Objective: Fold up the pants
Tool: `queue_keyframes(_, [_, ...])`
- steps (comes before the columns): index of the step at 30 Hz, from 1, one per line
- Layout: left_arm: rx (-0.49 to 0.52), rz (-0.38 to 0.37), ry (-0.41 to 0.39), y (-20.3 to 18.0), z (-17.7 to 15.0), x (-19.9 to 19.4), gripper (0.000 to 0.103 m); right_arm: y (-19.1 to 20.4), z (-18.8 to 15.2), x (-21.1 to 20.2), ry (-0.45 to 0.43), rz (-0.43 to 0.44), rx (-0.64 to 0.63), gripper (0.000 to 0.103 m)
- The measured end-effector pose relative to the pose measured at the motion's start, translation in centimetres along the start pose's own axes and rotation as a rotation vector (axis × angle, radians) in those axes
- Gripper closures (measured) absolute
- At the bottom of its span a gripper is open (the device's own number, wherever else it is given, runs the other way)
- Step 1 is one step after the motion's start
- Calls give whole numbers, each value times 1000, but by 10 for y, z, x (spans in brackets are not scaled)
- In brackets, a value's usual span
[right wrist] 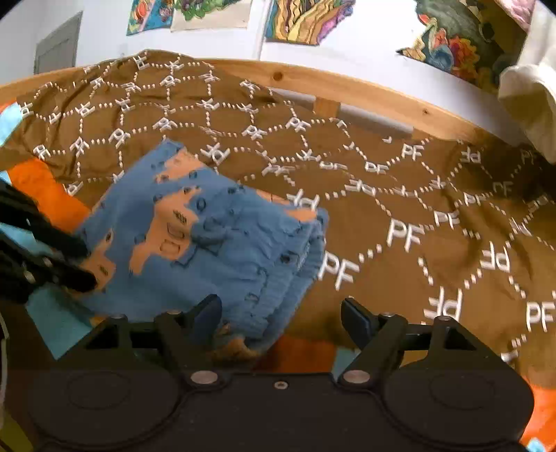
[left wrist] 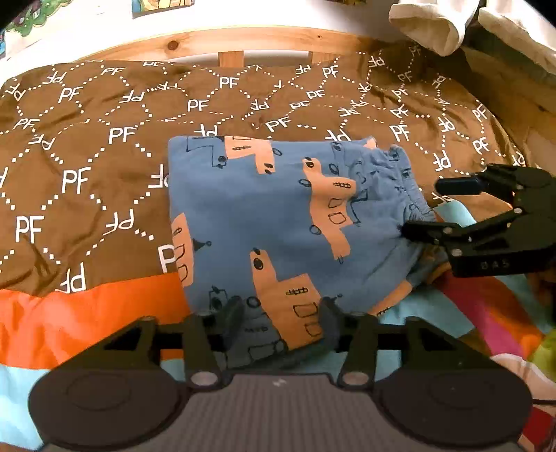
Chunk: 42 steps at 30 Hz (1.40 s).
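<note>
Two black grippers work over blue pants printed with orange shapes, folded into a compact stack on a bed. In the left wrist view, the left gripper (left wrist: 279, 320) sits at 6 o'clock with its fingers spread apart, the near edge of the pants (left wrist: 278, 222) lying between them; whether the fingertips touch the cloth cannot be told. At 3 o'clock the right gripper (left wrist: 422, 208) reaches in from the side, fingers apart, the lower one touching the gathered waistband.

In the right wrist view, the right gripper (right wrist: 281, 313) is at 6 o'clock, fingers wide apart, the left finger over the ribbed waistband corner of the pants (right wrist: 215, 243). The left gripper (right wrist: 83, 264) enters at 9 o'clock, its fingertips against the far side of the stack.

Under the pants lies a brown blanket (left wrist: 104, 139) patterned with white "PF" letters, over orange and light-blue bedding (left wrist: 69, 320). Beyond, at 12 o'clock, runs a wooden bed rail (right wrist: 365, 90), then a white wall with colourful pictures (right wrist: 305, 21).
</note>
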<state>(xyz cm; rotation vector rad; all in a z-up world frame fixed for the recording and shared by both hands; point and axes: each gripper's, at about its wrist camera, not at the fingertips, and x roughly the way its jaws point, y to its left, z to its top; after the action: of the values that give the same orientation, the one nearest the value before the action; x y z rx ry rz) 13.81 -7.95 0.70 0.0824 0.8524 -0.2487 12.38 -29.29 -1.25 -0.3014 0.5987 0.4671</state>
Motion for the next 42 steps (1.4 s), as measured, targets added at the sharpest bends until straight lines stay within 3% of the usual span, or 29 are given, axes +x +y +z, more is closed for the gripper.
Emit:
queue_keyframes(2, [6,4,3,1,0,-2,40,-3,-2,-7,-5,-1,25,15])
queue_keyframes(5, [-14,8,-1,3,5,-8,26,-6,0,-23,-73,-19,45,11])
queue_keyframes(7, [-45,15,-21,8,11,-10,15,-4,6,-28,-127,-43,40,2])
queue_keyframes(10, [-77,50,-52,16,30,-9,3,0,18,-22,-190,-92,17,1])
queue_keyframes(17, [-84,182,-51,33,67,23,0,-9,29,16,-275,-136,43,1])
queue_keyframes(22, [-122,206,11,47,77,49,0,-29,26,44,-226,-181,57,1])
queue_keyframes(28, [-188,188,23,52,74,51,0,-53,25,33,-221,-168,162,1])
queue_keyframes(32, [-209,174,13,54,69,42,0,-61,36,11,-222,-62,236,1])
queue_keyframes(36, [-241,140,11,54,61,29,0,-53,36,3,-150,31,273,1])
queue_keyframes(42, [-226,76,9,44,31,12,0,-22,11,-6,-20,61,173,1])
